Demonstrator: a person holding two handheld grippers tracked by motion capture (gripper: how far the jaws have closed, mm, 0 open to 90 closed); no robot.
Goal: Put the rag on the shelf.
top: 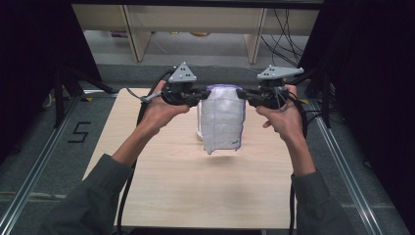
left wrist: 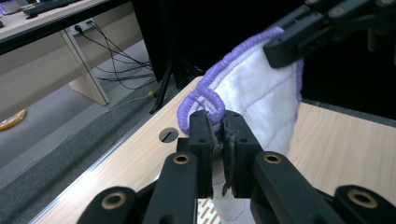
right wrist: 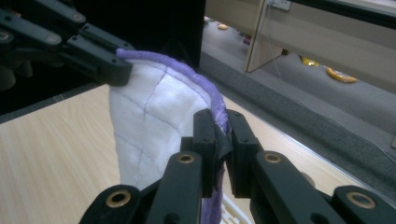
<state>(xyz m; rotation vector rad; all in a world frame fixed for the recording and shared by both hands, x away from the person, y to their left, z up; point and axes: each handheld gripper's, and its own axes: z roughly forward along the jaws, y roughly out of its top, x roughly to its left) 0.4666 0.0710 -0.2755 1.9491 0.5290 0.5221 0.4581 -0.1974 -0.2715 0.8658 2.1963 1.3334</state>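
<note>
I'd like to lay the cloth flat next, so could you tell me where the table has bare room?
The near half of the table, between the two forearms, is bare, as are strips along both side edges. It is crowded at the far middle: the white cloth hangs between the left hand-held gripper and right hand-held gripper, with a pale container behind it.

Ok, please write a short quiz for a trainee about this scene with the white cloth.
1. True or false: the white quilted cloth with purple edging lies flat on the light wooden table.
2. The left gripper is: A) open, B) shut on the cloth's edge, C) holding a cup.
3. Which part of the cloth does the right gripper hold?

Key: 1. False, it hangs above the table. 2. B. 3. Its purple top edge.
</note>
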